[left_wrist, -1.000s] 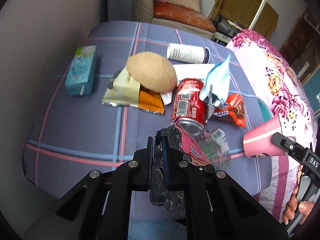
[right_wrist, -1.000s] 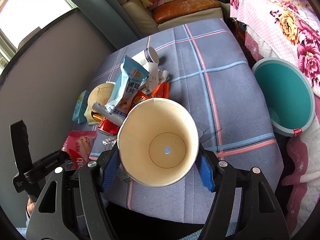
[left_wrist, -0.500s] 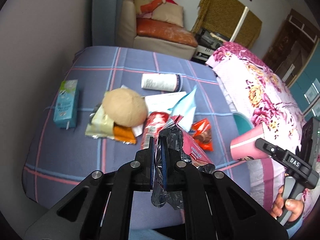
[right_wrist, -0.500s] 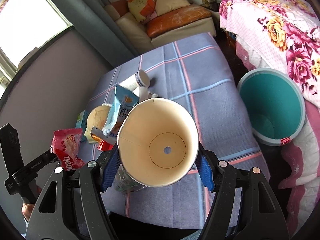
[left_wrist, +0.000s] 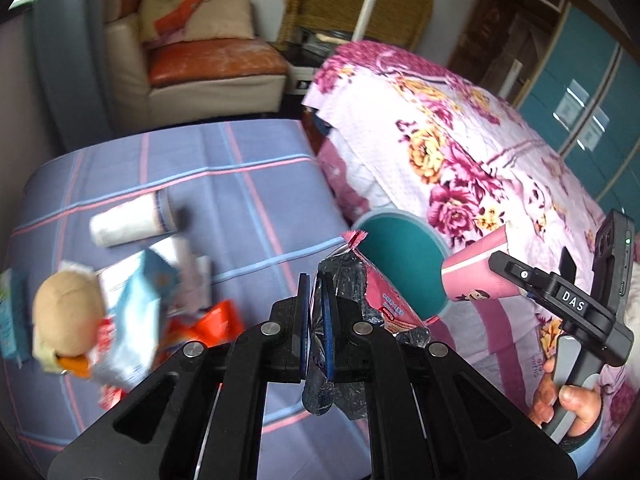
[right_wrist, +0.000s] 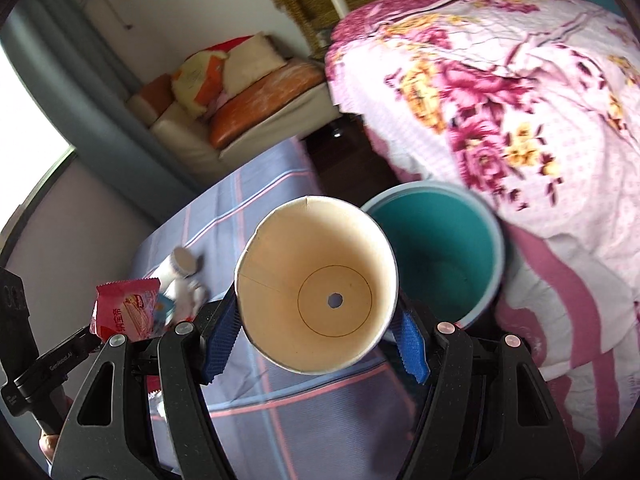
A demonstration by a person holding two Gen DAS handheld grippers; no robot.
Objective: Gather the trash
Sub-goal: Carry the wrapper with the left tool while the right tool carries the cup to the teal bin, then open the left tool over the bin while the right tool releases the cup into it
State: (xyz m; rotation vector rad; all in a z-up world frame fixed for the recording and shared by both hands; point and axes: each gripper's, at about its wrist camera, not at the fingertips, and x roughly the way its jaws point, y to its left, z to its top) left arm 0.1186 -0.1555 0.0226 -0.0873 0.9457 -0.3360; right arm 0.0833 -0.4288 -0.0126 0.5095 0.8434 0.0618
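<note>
- Since the earlier pictures both hands have swung away from the litter pile toward the teal bin; the bin, once off at the edge of view, now sits just beyond both tools.
- Nearest in the left wrist view, the left tool (left_wrist: 314,322) is clenched tight on a pink snack wrapper (left_wrist: 370,292), its foil body crumpled between the blue pads and its crimped end sticking up past them.
- Nearest in the right wrist view, the right tool (right_wrist: 316,334) stands fairly wide, its blue pads (right_wrist: 408,340) pressed on either side of a pink paper cup (right_wrist: 316,292). The cup's empty mouth faces the camera, with a small hole in its base.
- Just beyond, the teal bin (right_wrist: 456,216) stands on the floor between the bench (left_wrist: 256,196) and a bed under a floral cover (left_wrist: 460,140). Its inside looks empty as far as can be seen.
- Progress, as a judgement: two pieces are picked up and close to the bin, but neither is dropped yet.
- Still left on the checked bench cloth, blurred: a white cup on its side (left_wrist: 128,224), a light blue packet (left_wrist: 136,304), an orange wrapper (left_wrist: 212,322), a round tan thing (left_wrist: 66,312) and a small carton at the far left edge.
- Farthest back, a sofa with cushions (left_wrist: 200,68) stands against the wall.
</note>
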